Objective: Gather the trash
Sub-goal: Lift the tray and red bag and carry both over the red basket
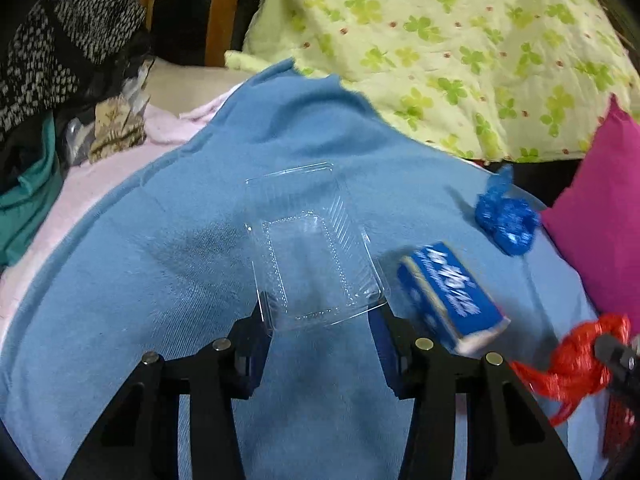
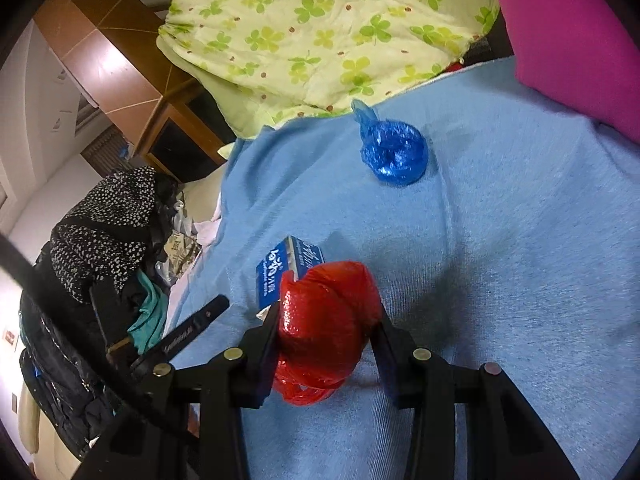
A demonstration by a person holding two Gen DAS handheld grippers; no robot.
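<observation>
**Both tongs hold trash above the blue blanket**

At far left lies a heap of clothes (image 1: 68, 56), black-and-white patterned cloth on top, with a wooden cabinet (image 1: 208, 4) behind it. A pink cloth (image 1: 120, 152) shows just beside the heap, under the edge of the blue blanket (image 1: 160, 240) that covers the middle of both views.

The left tongs (image 1: 320, 320) grip a clear tray (image 1: 316, 256) by its near edge, one pad on either side of it; the tray reaches forward over the blanket.

Just right of the tray a blue box (image 1: 448, 288) with white lettering sits tilted; whether it touches the blanket cannot be told. Farther back and right lies a crumpled blue bag (image 1: 506, 216) on the blanket, near the clover-print quilt (image 1: 440, 40) that fills the top.

In the right wrist view, the right tongs (image 2: 326, 320) are closed on a red bag (image 2: 326, 320), a bunched wad filling the gap between the pads, with loose plastic hanging below. The box (image 2: 288, 272) lies just behind it, partly hidden.

At far right rests a magenta pillow (image 1: 600, 220).
</observation>
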